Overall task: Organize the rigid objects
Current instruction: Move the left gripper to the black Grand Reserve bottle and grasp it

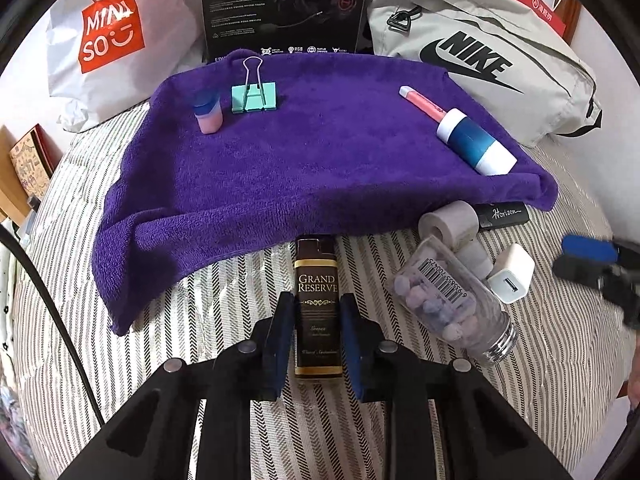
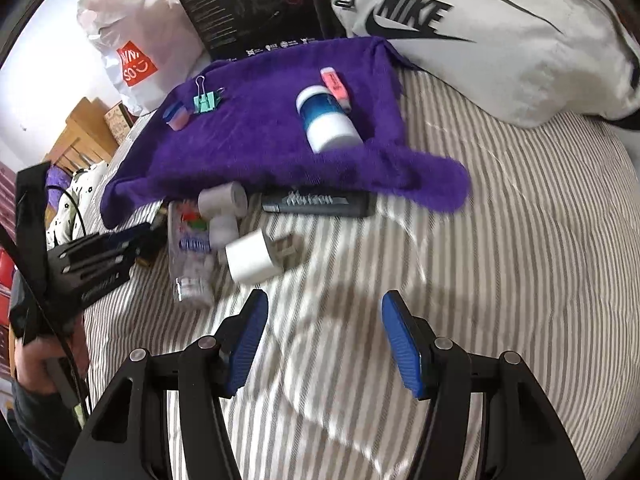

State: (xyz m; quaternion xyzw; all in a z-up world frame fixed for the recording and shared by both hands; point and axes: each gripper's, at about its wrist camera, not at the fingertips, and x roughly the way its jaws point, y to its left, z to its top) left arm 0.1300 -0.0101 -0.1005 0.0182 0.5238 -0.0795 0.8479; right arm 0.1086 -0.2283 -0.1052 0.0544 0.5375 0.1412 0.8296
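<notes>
My left gripper [image 1: 318,312] is shut on a brown "Grand Reserve" lighter [image 1: 318,304] lying on the striped bedcover, just in front of the purple towel [image 1: 320,152]. On the towel sit a small pink cup with a blue lid [image 1: 208,112], a mint binder clip [image 1: 254,94], a pink highlighter [image 1: 422,102] and a blue-and-white cylinder [image 1: 476,142]. My right gripper [image 2: 324,328] is open and empty over bare bedcover, in front of a white charger [image 2: 252,260].
Right of the lighter lie a clear bottle of pellets [image 1: 452,300], grey tape rolls [image 1: 448,224], a white charger [image 1: 512,274] and a black "Horizon" case [image 1: 504,214]. A Nike bag [image 1: 488,52], a black box [image 1: 284,4] and a Miniso bag [image 1: 116,36] stand behind the towel.
</notes>
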